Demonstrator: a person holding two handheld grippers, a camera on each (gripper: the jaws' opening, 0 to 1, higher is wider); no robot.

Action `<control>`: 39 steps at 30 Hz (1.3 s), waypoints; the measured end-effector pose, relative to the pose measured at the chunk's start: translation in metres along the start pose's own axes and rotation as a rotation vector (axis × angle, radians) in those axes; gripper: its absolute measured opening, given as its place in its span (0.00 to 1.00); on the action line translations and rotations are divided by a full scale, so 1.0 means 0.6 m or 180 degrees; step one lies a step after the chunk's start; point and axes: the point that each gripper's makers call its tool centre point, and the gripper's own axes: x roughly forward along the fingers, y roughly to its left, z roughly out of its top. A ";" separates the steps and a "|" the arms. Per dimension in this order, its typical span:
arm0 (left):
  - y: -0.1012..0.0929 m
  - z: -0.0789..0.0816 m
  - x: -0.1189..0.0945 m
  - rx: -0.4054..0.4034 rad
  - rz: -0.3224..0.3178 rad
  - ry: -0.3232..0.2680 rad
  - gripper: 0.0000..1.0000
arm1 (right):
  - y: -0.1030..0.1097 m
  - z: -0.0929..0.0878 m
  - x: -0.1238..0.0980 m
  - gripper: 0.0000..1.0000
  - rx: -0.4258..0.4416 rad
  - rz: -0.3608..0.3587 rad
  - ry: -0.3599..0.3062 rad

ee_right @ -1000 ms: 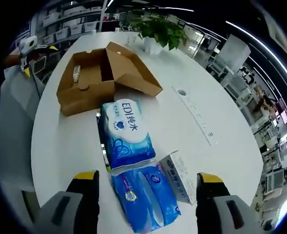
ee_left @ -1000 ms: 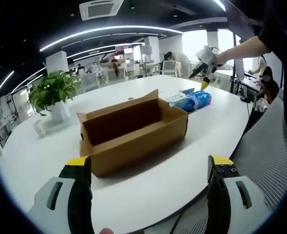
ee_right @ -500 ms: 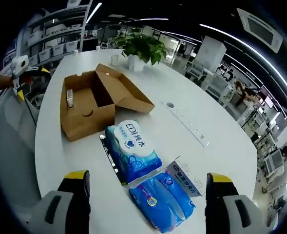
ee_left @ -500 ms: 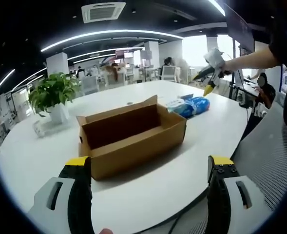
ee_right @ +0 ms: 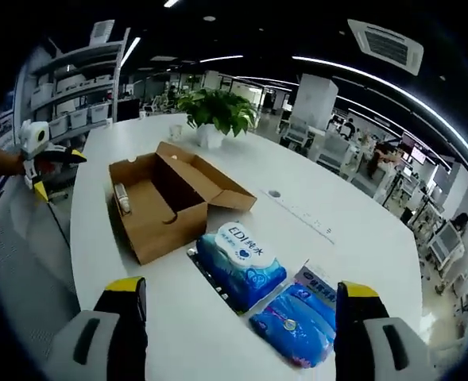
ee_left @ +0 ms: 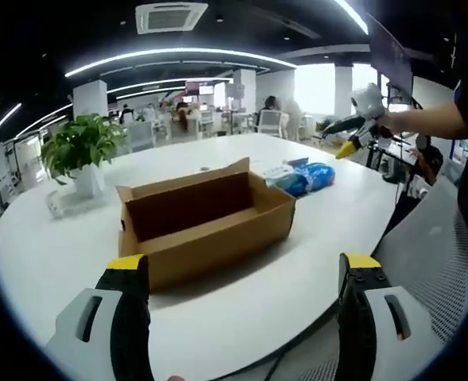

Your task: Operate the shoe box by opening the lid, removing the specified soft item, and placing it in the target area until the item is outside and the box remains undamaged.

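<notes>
An open brown cardboard shoe box lies on the white table, its lid folded back flat. A pale object lies along one inner wall. Two soft blue wipe packs lie beyond the box: one with a white label and a second; both appear as a blue heap in the left gripper view. My left gripper is open, short of the box. My right gripper is open, above the packs with nothing in it, and is held up at far right.
A potted green plant stands at the table's far side. A small blue-and-white carton sits by the packs. A long flat strip lies on the tabletop. Office desks, chairs and shelves surround the table.
My right gripper has lifted and drawn back from the packs, so they look smaller and farther. The left gripper view has shifted slightly; box and packs stay put.
</notes>
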 end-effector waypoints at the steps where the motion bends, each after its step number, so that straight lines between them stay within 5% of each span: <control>1: -0.001 -0.001 0.000 0.0007 0.0000 0.0008 0.99 | 0.006 -0.001 -0.003 0.99 0.0019 -0.0003 -0.0014; 13: 0.012 0.004 0.003 0.0141 -0.0027 0.0099 0.99 | 0.059 0.006 -0.025 0.99 0.0102 -0.0104 -0.0162; 24: 0.053 0.036 0.007 0.0419 -0.0058 0.0122 0.99 | 0.092 0.014 -0.036 0.98 0.0119 -0.0197 -0.0198; 39: 0.080 0.052 0.032 0.0724 -0.0291 0.0441 0.94 | 0.129 0.011 -0.061 0.98 0.0340 -0.0234 -0.0326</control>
